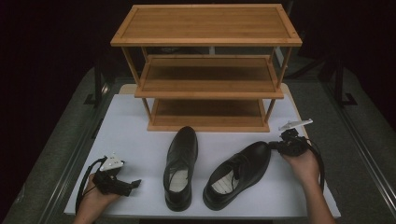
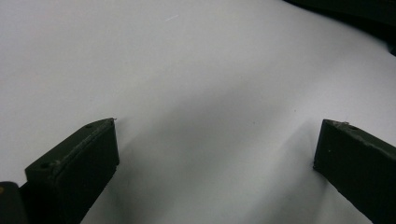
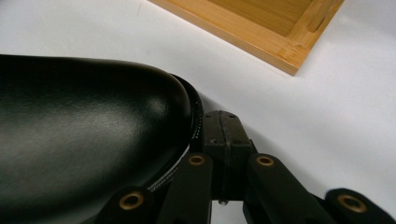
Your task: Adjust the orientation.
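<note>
Two shoes on a white table (image 1: pixel 140 140) (dark room); left gripper (image 1: pixel 133 184) wide open, right gripper (image 1: pixel 275 145) closed, empty.

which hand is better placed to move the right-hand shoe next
Right. The right gripper, jaws shut, sits against the toe of the right-hand shoe, while the left gripper rests open on the table, apart from both shoes.

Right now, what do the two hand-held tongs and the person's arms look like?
Both tongs are black. The left tongs carry a pale three-cornered plate and a black cable looping back past the hand; seen close, their jaws are flat, dark rectangular blocks. The right tongs have the same pale plate, a black cable, and black link arms with brass-coloured pivot pins. The forearms are bare: no sleeves or gloves visible.
</note>
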Demonstrator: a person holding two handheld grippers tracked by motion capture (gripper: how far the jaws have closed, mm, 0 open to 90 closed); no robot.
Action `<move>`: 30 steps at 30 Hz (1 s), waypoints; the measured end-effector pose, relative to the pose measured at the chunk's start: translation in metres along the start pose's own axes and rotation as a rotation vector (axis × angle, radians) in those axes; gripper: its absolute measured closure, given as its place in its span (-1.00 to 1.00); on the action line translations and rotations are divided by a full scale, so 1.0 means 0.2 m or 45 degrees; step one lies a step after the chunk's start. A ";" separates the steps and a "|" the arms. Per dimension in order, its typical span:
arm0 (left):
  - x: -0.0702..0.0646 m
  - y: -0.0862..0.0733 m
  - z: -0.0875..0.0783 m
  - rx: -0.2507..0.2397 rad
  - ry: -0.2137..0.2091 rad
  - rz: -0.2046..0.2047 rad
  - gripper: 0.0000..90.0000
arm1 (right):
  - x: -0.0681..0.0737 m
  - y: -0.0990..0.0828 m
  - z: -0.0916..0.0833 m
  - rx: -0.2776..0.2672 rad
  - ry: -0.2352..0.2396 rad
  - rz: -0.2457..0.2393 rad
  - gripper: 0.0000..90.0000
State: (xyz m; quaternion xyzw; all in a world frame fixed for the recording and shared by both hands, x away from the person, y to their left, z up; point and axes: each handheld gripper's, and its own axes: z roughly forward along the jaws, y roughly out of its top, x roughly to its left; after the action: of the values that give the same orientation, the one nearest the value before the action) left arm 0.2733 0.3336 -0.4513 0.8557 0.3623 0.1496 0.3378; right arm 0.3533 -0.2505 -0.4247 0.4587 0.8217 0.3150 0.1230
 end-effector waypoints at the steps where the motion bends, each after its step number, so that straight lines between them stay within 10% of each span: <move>1: 0.00 0.00 0.00 0.000 0.000 0.000 -1.00 | 0.00 -0.01 -0.02 -0.010 -0.017 0.005 0.99; 19: 0.00 0.00 0.00 0.001 0.000 0.001 -1.00 | 0.13 -0.28 -0.24 -0.107 0.074 0.075 0.99; 30: 0.00 0.00 0.00 0.002 0.000 0.000 -1.00 | 0.27 -0.34 -0.18 -0.110 0.210 0.036 0.99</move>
State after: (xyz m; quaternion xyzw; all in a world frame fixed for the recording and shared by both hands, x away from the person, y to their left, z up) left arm 0.2734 0.3336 -0.4512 0.8560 0.3624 0.1491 0.3371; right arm 0.2608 -0.2467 -0.4352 0.4371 0.8081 0.3887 0.0699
